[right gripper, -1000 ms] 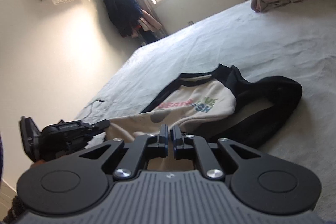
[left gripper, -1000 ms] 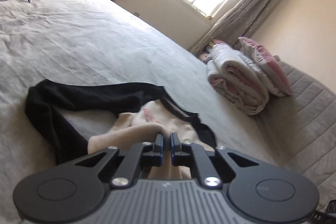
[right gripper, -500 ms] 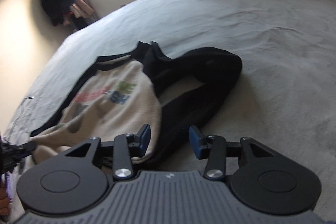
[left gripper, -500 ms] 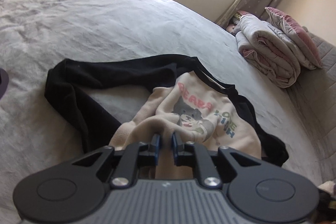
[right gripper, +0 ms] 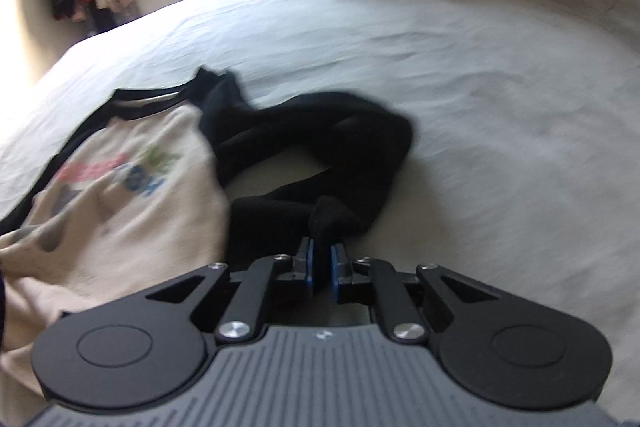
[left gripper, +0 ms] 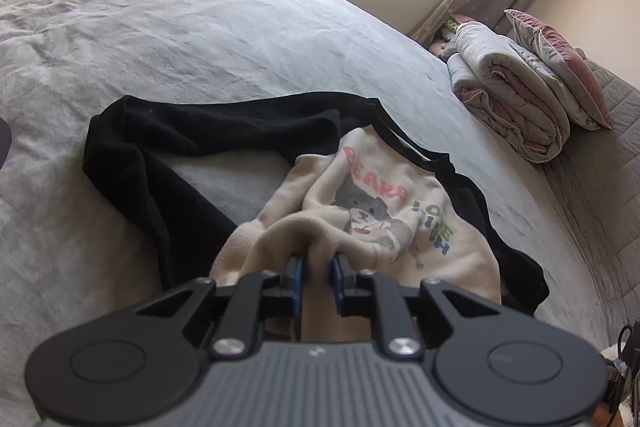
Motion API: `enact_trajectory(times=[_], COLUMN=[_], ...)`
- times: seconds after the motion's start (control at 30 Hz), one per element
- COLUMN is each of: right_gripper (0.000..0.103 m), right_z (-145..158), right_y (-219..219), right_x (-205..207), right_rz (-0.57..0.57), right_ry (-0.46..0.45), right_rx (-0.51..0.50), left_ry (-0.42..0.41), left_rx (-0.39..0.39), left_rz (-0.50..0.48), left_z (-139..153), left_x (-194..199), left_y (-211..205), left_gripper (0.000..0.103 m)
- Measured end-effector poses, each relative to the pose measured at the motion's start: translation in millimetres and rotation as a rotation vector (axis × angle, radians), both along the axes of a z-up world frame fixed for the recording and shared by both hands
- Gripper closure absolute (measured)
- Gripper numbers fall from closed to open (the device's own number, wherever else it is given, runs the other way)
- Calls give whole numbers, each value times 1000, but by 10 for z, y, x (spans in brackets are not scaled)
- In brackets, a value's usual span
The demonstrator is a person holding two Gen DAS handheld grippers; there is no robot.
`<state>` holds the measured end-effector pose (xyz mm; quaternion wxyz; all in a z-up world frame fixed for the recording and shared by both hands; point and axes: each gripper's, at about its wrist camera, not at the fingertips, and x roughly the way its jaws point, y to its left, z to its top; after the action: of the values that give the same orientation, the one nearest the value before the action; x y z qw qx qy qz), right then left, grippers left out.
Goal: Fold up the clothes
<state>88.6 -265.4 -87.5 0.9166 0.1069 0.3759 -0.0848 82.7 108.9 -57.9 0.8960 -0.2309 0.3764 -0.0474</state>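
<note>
Both grippers pinch the shirt point(left gripper: 400, 211): left point(left gripper: 318, 261) its cream hem, right point(right gripper: 321, 254) a black sleeve point(right gripper: 320, 155); lift evenly, keep cloth taut

Both wrist cameras look low across the bed point(left gripper: 240, 27), sharing the sweatshirt point(left gripper: 400, 203).

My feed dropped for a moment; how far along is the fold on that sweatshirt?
Early. Done: the sweatshirt lies print-up on the bed. In hand: the left gripper pinches the cream hem, and the right gripper is shut on a black sleeve. Left: no fold shows yet; both sleeves sprawl and the body is bunched.
</note>
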Motion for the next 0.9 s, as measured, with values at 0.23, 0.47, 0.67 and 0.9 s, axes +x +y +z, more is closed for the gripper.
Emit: enact_trajectory(times=[0.23, 0.47, 0.67, 0.9], right_gripper=[94, 87, 61, 58], right_z=[96, 124, 267, 441], right_y=[-466, -884, -813, -389], right_x=[-33, -162, -283, -531], right_rz=[-137, -221, -120, 97], right_ry=[-27, -37, -51, -82], right_rx=[-167, -126, -19, 48], left_ry=[2, 0, 3, 40], left_rx=[-3, -26, -39, -30], left_rz=[-4, -37, -58, -26], left_z=[-4, 8, 28, -33], left_x=[-1, -17, -39, -37], left_y=[56, 161, 259, 441], left_gripper=[84, 82, 68, 68])
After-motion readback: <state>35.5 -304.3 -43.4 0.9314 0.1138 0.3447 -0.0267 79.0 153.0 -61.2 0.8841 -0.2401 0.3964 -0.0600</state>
